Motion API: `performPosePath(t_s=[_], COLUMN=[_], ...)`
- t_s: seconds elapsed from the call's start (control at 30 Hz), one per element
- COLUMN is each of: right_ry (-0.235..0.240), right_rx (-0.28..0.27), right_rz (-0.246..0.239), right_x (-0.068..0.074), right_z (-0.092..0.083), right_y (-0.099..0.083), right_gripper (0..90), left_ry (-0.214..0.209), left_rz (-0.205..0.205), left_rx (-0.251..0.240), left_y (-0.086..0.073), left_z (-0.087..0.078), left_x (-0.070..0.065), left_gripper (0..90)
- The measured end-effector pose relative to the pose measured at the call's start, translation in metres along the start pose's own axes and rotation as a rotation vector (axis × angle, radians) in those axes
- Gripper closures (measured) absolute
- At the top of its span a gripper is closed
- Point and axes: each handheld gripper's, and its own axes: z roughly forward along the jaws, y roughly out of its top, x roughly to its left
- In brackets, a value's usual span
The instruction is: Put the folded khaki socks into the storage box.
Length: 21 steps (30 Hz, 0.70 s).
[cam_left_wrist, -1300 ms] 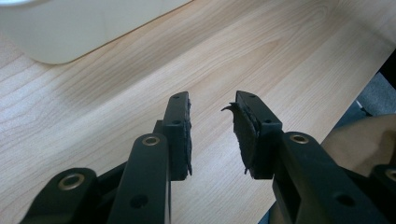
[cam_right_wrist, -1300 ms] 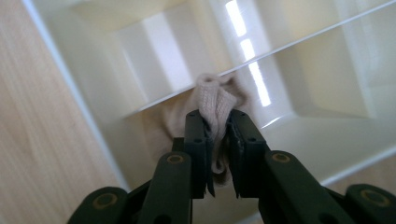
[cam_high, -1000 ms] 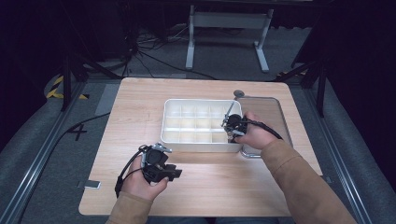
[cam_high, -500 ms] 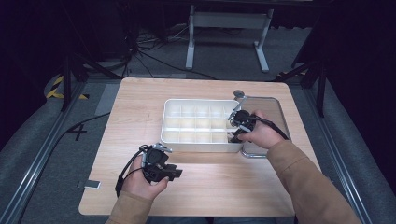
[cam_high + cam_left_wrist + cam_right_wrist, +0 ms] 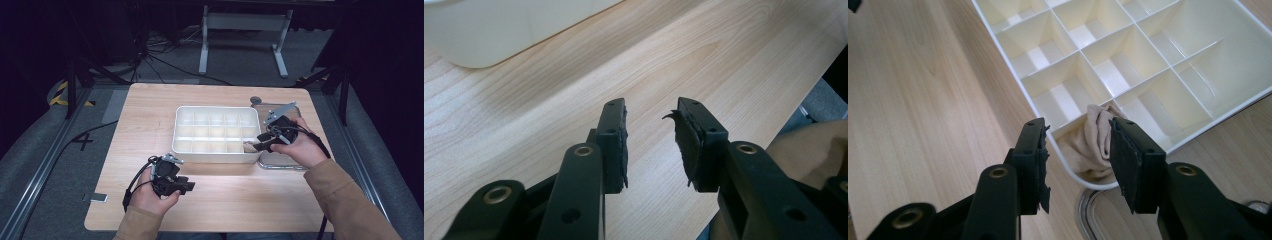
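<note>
Resting on one wooden tabletop (image 5: 150, 120), near its far right corner: one white divided tray (image 5: 216, 132), unmoved since earlier. Lying in the tray's near right corner compartment: one beige cloth (image 5: 1095, 142), released. Hovering above it now, having lifted: right gripper (image 5: 1078, 150), jaws just opening, empty. Staying near the tabletop's near edge: left gripper (image 5: 651, 137), jaws apart, empty.

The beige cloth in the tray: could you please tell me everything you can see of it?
The cloth is soft beige fabric, crumpled into folds. It sits in a corner compartment of the white divided tray, the one nearest the right hand-held gripper, bunched against the rounded corner wall. The open jaws stand above it without pressing it.
</note>
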Motion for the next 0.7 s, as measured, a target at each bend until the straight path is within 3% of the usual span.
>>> performPosePath(t_s=[0.23,0.27,0.43,0.53,0.7], right_ry=[0.014,0.027,0.062,0.083,0.089], right_rx=[-0.06,-0.097,-0.136,-0.184,-0.188], right_rz=[-0.013,-0.023,-0.046,-0.029,-0.024], right_x=[0.017,0.024,0.037,0.045,0.054], right_z=[-0.014,-0.017,-0.02,-0.019,-0.011], right_y=[-0.015,-0.02,-0.029,-0.038,-0.051], right_gripper=[58.4,58.0,57.3,57.1,56.3], left_ry=[-0.006,-0.009,-0.014,-0.023,-0.023], left_rz=[0.006,0.007,0.017,0.02,0.018], left_rx=[0.002,0.003,-0.001,-0.003,-0.003], left_y=[0.0,0.001,0.001,0.001,0.0], left_z=[0.0,0.0,0.001,0.001,0.001], left_x=[-0.001,-0.001,-0.001,0.0,0.0], left_gripper=[65.4,65.4,65.4,65.4,65.4])
